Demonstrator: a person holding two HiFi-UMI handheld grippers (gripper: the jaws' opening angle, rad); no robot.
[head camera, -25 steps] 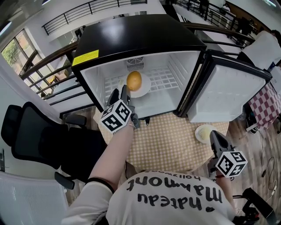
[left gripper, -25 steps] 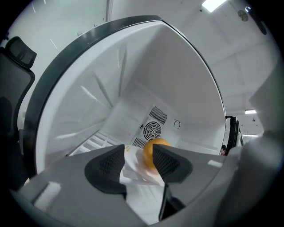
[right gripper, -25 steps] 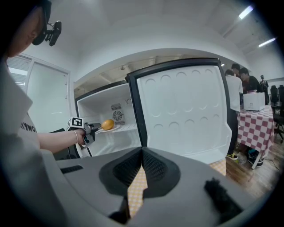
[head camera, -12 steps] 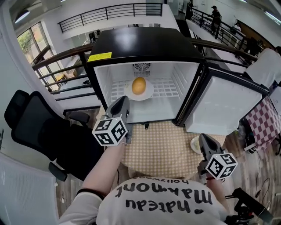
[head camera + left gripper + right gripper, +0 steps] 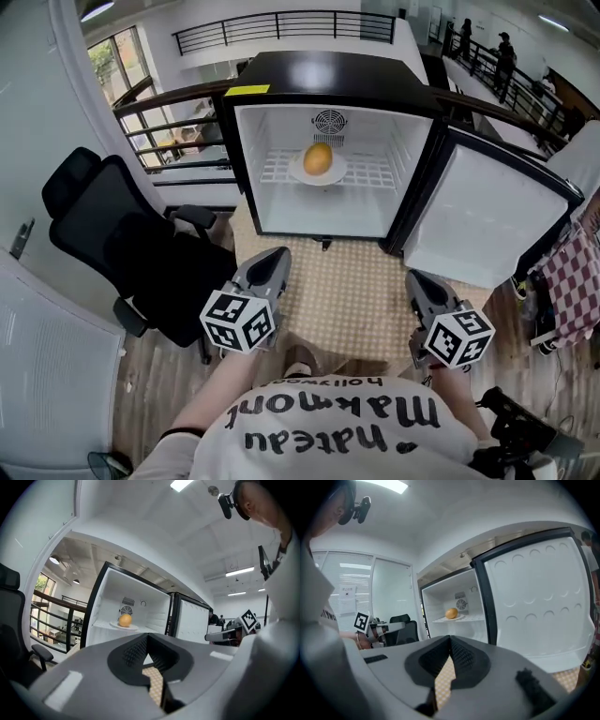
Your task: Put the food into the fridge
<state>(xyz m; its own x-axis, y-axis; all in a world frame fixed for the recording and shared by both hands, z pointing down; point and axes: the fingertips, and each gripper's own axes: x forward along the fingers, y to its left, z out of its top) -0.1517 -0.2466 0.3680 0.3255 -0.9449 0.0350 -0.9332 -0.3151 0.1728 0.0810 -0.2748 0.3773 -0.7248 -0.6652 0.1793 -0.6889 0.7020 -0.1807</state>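
Note:
A round orange-yellow food item (image 5: pixel 318 157) sits on a white plate (image 5: pixel 302 173) on the wire shelf of the open black fridge (image 5: pixel 328 80). It also shows in the left gripper view (image 5: pixel 124 619) and the right gripper view (image 5: pixel 451 613). My left gripper (image 5: pixel 277 255) hangs over the table's near left side, well back from the fridge, shut and holding nothing (image 5: pixel 147 641). To the right, my right gripper (image 5: pixel 415 278) is level with it, its jaws also shut and empty (image 5: pixel 450 641).
The fridge door (image 5: pixel 487 216) stands swung open to the right. A table with a checked cloth (image 5: pixel 347 291) lies in front of the fridge. A black office chair (image 5: pixel 122 234) is at the left, and railings run behind the fridge.
My left gripper has drawn back from the fridge shelf to the table's near side and closed its jaws. The food stays on the plate inside. The right gripper has risen slightly.

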